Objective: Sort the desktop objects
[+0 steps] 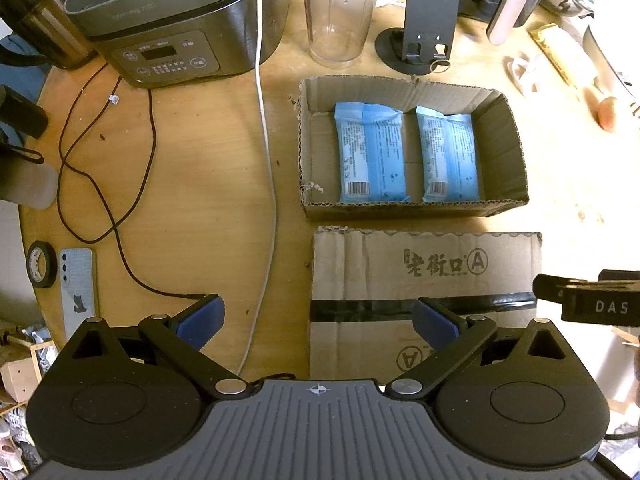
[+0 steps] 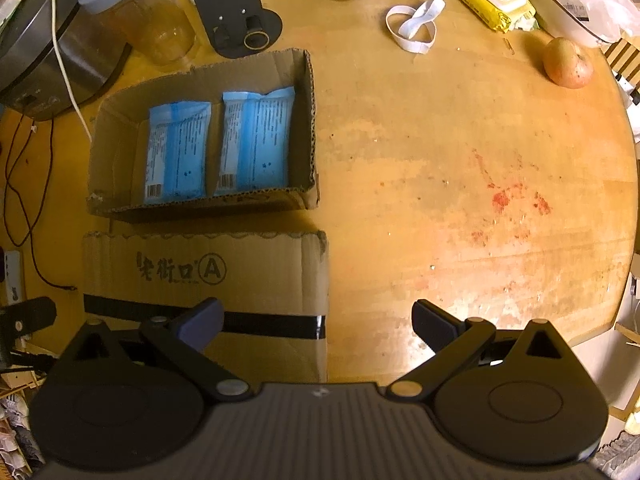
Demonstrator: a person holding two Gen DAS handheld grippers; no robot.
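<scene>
Claws left (image 1: 318,322) and right (image 2: 318,322) gape wide, empty; corrugated tray (image 1: 500,120) holds glossy packets (image 1: 370,154).

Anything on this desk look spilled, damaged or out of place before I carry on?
Reddish stains are smeared on the bare wooden table, right of the open cardboard box, like a dried spill. The box's cut edges are ragged.

A round wooden table (image 2: 460,168), worn and stained red in places, stands in warm light, with clutter on the floor (image 1: 16,432) beside it.
</scene>
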